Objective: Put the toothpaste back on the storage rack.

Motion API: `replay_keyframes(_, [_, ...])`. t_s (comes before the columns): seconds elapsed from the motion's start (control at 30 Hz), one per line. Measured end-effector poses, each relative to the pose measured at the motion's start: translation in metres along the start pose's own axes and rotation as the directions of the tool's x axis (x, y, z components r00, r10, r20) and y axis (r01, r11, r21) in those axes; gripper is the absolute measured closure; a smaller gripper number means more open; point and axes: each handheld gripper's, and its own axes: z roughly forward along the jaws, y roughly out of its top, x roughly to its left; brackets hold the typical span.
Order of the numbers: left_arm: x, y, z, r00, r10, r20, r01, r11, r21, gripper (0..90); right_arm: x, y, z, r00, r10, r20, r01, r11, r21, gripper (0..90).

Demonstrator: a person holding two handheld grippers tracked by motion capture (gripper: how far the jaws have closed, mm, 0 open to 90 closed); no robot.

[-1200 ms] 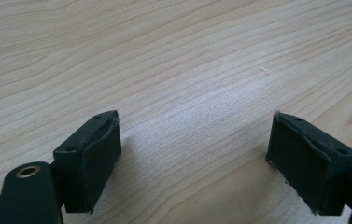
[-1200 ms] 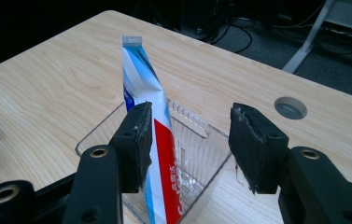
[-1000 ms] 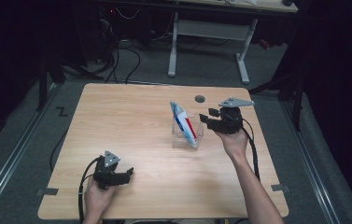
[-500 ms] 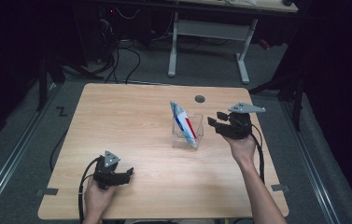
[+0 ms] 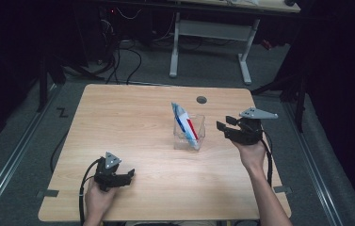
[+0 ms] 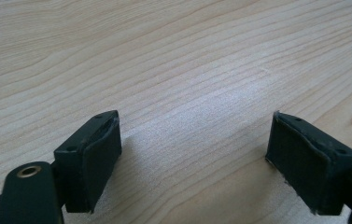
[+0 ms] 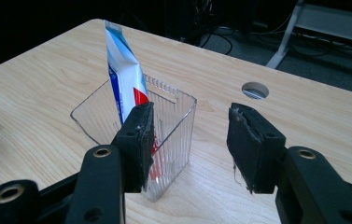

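Observation:
A white, blue and red tube (image 5: 185, 123) stands tilted in a clear plastic cup (image 5: 189, 136) near the middle of the wooden table (image 5: 133, 122). My right gripper (image 5: 221, 128) hovers just right of the cup, jaws open and pointing left at it, with nothing between them. In the right gripper view the tube (image 7: 123, 79) and the ribbed cup (image 7: 171, 119) sit beyond the left jaw, and the right gripper (image 7: 190, 142) is apart from them. My left gripper (image 5: 130, 175) rests near the front left edge, open. In its own view the left gripper (image 6: 193, 156) spans bare wood.
A round cable hole (image 5: 201, 100) lies in the table behind the cup, and also appears as the hole (image 7: 255, 90) in the right gripper view. Beyond the far edge stand white desk legs (image 5: 245, 56) and floor cables (image 5: 118, 61).
The right gripper has drawn back to the right, away from the cup, and a little toward the person. The tube stays in the cup. The left gripper has not moved.

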Motion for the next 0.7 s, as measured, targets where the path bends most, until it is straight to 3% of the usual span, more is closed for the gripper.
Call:
replay_keyframes(0.27, [0.0,0.0,0.0,1.0,0.0,0.001,0.0,1.0,0.0,17.9,-0.003,-0.006,-0.008,1.0,0.005,0.007,-0.005,1.0,-0.004,51.1])
replay_keyframes(0.4, [0.0,0.0,0.0,1.0,0.0,0.001,0.0,1.0,0.0,17.9,-0.003,-0.011,-0.013,0.9993,-0.013,0.034,0.013,1.0,0.014,50.8])
replay_keyframes(0.7, [0.0,0.0,0.0,1.0,-0.001,0.0,0.001,1.0,0.0,17.9,-0.009,-0.023,-0.025,0.9992,0.013,0.039,-0.013,1.0,0.004,50.8])
